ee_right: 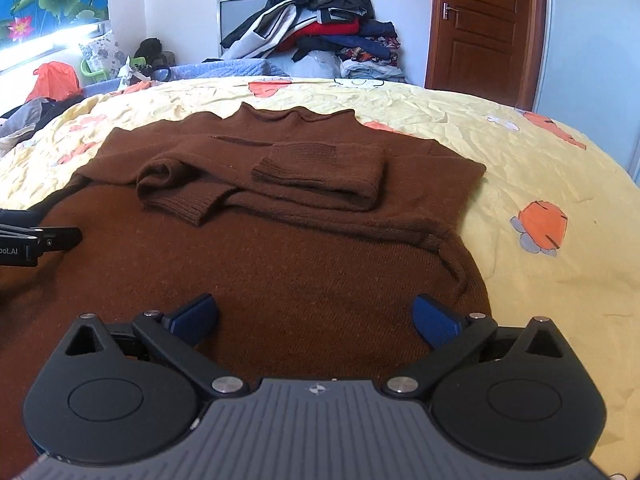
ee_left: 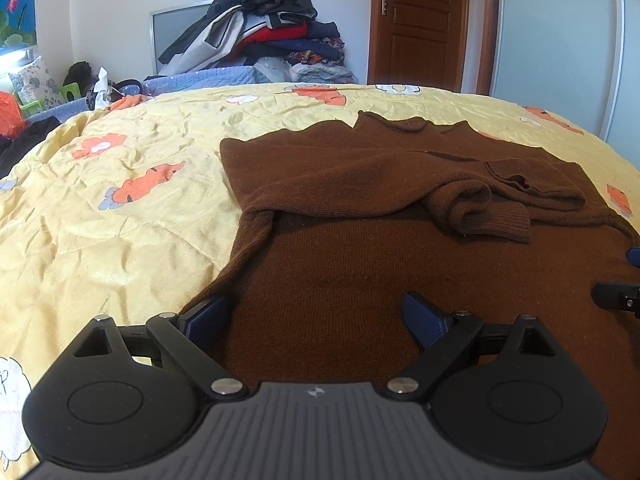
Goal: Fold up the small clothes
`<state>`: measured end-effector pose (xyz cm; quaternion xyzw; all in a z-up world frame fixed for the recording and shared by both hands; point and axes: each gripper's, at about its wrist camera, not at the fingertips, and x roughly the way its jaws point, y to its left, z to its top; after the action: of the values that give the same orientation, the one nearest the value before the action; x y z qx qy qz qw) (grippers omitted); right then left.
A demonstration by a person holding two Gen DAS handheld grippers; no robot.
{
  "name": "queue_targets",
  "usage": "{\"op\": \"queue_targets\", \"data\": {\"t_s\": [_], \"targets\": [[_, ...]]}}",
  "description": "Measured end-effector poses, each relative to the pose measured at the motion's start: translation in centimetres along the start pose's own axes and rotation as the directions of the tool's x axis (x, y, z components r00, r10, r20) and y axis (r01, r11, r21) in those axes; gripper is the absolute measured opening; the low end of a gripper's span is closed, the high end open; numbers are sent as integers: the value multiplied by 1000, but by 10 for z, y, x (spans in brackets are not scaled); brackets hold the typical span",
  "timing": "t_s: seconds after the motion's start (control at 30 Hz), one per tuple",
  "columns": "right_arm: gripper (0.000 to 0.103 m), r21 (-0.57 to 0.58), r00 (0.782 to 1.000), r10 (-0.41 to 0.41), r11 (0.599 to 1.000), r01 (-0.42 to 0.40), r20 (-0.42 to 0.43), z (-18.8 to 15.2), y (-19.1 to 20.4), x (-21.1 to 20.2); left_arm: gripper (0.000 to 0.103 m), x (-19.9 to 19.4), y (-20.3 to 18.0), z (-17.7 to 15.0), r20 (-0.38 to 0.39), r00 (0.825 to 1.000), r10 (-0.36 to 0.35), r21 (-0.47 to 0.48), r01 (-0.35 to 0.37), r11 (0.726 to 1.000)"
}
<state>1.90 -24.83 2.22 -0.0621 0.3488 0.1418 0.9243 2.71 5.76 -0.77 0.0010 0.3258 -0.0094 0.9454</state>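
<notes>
A brown knit sweater [ee_left: 340, 248] lies flat on the yellow bedspread [ee_left: 120, 220], collar at the far end, both sleeves folded in across the chest. It also shows in the right wrist view [ee_right: 280, 264]. My left gripper [ee_left: 316, 316] is open and empty, low over the sweater's near left hem. My right gripper [ee_right: 316, 320] is open and empty over the near right hem. The right gripper's tip shows at the right edge of the left wrist view [ee_left: 618, 298]; the left gripper shows at the left edge of the right wrist view [ee_right: 40, 242].
A tall pile of clothes [ee_left: 264, 28] stands beyond the far edge of the bed, also in the right wrist view [ee_right: 320, 28]. A wooden door [ee_left: 418, 20] is at the back right. Dark clothes [ee_left: 24, 140] and an orange bag [ee_right: 54, 80] lie at the far left.
</notes>
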Motion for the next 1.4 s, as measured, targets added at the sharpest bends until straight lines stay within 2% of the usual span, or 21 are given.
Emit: {"op": "queue_targets", "data": {"t_s": [0.33, 0.43, 0.5, 0.57, 0.63, 0.73, 0.77, 0.8, 0.83, 0.9, 1.0, 1.07, 1.1, 1.13, 1.17, 1.2, 1.23, 1.27, 1.3, 1.37, 1.4], "targets": [[103, 3, 1000, -3, 1000, 3, 0, 0, 1, -3, 96, -3, 0, -1, 4, 1000, -2, -10, 2, 1000], [103, 63, 1000, -7, 998, 8, -17, -2, -5, -16, 96, -29, 11, -9, 39, 999, 23, -77, -20, 997], [103, 190, 996, 90, 978, -85, -22, -10, -20, -43, 96, -58, 29, -23, 41, 997, -72, -150, 77, 986], [103, 332, 971, 238, 917, -222, -5, -27, -42, -74, 96, -87, 47, -43, 30, 984, -178, -231, 180, 956], [103, 464, 952, 306, 844, -268, -6, -48, -66, -97, 96, -110, 64, -65, -2, 968, -251, -310, 238, 920], [102, 580, 941, 339, 769, -268, -15, -73, -87, -125, 96, -139, 82, -95, 0, 929, -369, -416, 336, 845], [103, 593, 935, 355, 756, -277, -16, -77, -88, -132, 96, -144, 86, -100, -3, 909, -418, -454, 371, 810], [103, 606, 927, 373, 746, -278, -34, -80, -89, -136, 96, -147, 90, -105, -3, 881, -473, -501, 409, 763], [103, 616, 916, 397, 735, -283, -52, -83, -87, -140, 96, -146, 94, -111, -2, 841, -541, -556, 449, 700], [103, 651, 872, 483, 687, -324, -76, -88, -84, -141, 96, -142, 100, -123, 21, 761, -649, -646, 505, 572], [103, 704, 756, 647, 582, -408, -97, -97, -71, -132, 96, -140, 102, -127, 17, 712, -702, -679, 524, 515], [103, 710, 730, 676, 563, -423, -100, -98, -64, -132, 95, -137, 103, -128, 4, 684, -730, -710, 516, 480], [99, 721, 729, 677, 553, -419, -96, -98, -65, -131, 95, -135, 103, -128, 2, 674, -739, -724, 510, 464], [96, 733, 731, 676, 541, -411, -89, -98, -65, -130, 93, -134, 102, -128, -7, 677, -736, -730, 500, 467], [87, 748, 732, 677, 527, -404, -81, -100, -67, -128, 84, -133, 100, -128, -34, 684, -728, -730, 481, 486], [69, 761, 734, 675, 517, -391, -82, -102, -69, -126, 61, -133, 99, -126, -72, 695, -715, -723, 457, 518], [58, 768, 741, 664, 526, -366, -102, -102, -69, -124, 48, -132, 97, -125, -108, 704, -702, -718, 433, 545], [37, 766, 748, 651, 544, -343, -128, -104, -68, -122, 26, -128, 96, -124, -146, 708, -691, -718, 404, 566], [23, 764, 753, 641, 558, -325, -148, -106, -68, -121, 14, -126, 96, -125, -173, 712, -680, -721, 380, 580], [13, 765, 755, 635, 564, -310, -162, -111, -70, -121, 7, -124, 98, -125, -199, 716, -669, -724, 353, 593], [13, 768, 755, 638, 557, -315, -152, -114, -70, -121, 6, -125, 96, -123, -213, 720, -660, -710, 349, 611]]}}
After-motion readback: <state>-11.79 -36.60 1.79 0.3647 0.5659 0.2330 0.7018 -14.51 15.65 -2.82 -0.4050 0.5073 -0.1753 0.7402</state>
